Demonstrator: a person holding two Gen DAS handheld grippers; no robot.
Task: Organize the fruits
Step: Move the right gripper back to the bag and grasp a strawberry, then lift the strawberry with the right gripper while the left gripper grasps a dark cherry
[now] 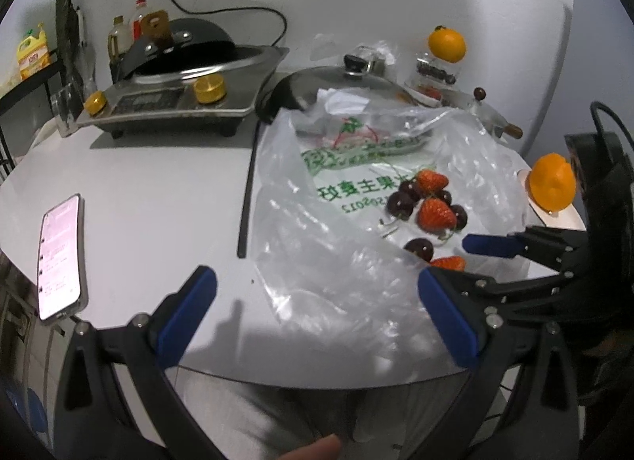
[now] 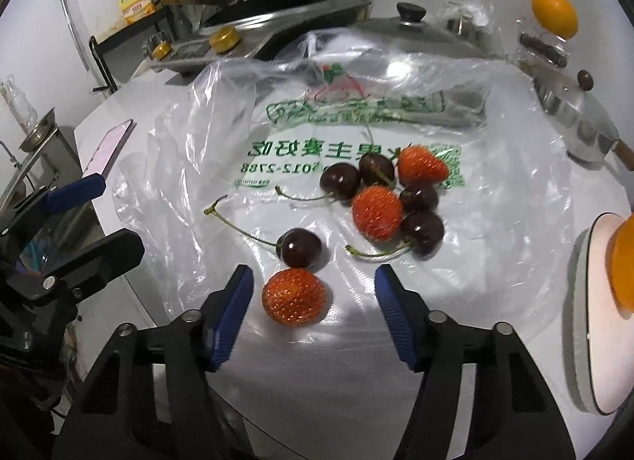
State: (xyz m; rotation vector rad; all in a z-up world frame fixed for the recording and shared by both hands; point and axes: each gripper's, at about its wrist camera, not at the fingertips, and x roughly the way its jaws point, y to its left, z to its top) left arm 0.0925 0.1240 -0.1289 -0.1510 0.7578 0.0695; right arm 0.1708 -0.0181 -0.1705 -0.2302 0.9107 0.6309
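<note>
A clear plastic bag (image 2: 277, 111) with green print lies flat on the white table. On it are three strawberries and several dark cherries (image 2: 340, 180). My right gripper (image 2: 311, 275) is open and straddles the nearest strawberry (image 2: 295, 296) without touching it; a single cherry (image 2: 301, 248) lies just beyond. My left gripper (image 1: 317, 277) is open and holds nothing, low over the bag's near left edge (image 1: 301, 293). One orange (image 1: 552, 186) sits on a small plate (image 1: 562, 218) at the right. Another orange (image 1: 446, 43) rests on a glass jar at the back.
An induction cooker (image 1: 178, 99) with a dark wok stands at the back left, a pot lid (image 1: 352, 79) beside it. A phone (image 1: 61, 253) lies at the table's left edge. A black rod (image 1: 247, 190) lies left of the bag. A small lidded pan (image 2: 574, 115) stands at the back right.
</note>
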